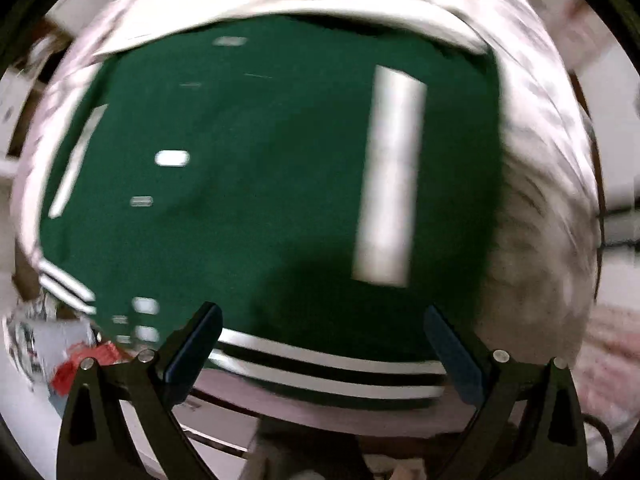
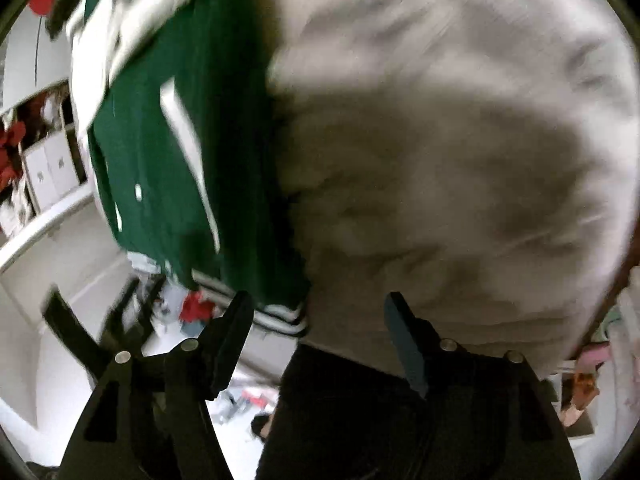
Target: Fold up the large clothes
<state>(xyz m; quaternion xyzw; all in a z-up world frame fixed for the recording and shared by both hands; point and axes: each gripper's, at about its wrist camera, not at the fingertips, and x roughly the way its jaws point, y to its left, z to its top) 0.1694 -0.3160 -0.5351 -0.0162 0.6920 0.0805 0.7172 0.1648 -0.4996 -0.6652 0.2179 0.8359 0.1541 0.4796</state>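
A large dark green garment with a broad white bar and white-striped hem lies spread flat on a pale patterned cover. My left gripper hangs above the hem, pointing down, open, with nothing between its fingers. In the right wrist view the same garment lies to the left and the pale cover fills the right. My right gripper is open over the garment's striped corner, holding nothing. Both views are motion-blurred.
A person's dark trousers stand against the near edge of the cover. White shelves with boxes line the left wall. Red items lie on the pale floor. A blurred black frame stands at the left.
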